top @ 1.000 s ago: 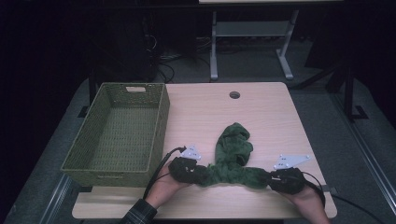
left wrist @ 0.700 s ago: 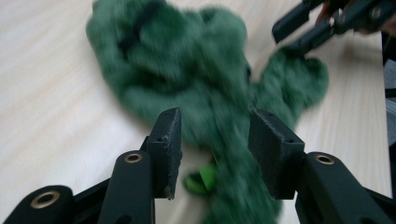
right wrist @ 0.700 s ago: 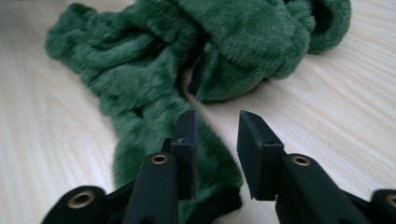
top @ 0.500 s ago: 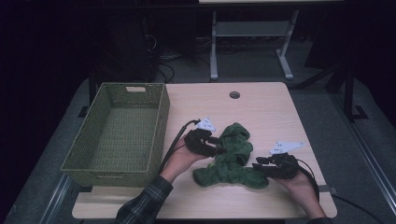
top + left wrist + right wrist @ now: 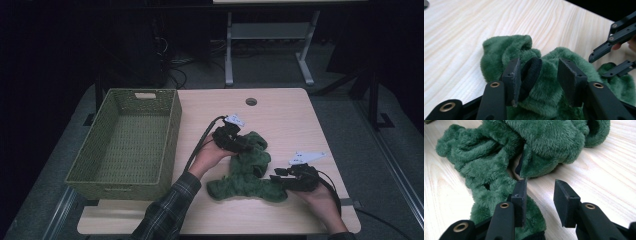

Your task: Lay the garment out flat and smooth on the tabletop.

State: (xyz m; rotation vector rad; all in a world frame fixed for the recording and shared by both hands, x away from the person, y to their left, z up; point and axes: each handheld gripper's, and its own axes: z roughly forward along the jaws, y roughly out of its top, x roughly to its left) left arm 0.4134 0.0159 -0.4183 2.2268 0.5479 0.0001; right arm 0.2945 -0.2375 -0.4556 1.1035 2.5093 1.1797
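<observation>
While jaws apparently gape, left hand-held gripper (image 5: 539,75) straddles green garment (image 5: 544,82).

We note a pale wood-grain table top (image 5: 300,120) with a round cable hole (image 5: 251,101). Grey carpet floor (image 5: 270,75) beyond, dim. A light metal-framed stand (image 5: 267,37) sits behind; black cables (image 5: 175,70) trail near it. Surroundings dark.

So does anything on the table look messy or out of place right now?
Only the green fleece garment: it lies crumpled and twisted near the table's front edge, beside the wicker basket, not in it. Nothing looks spilled or damaged.
</observation>
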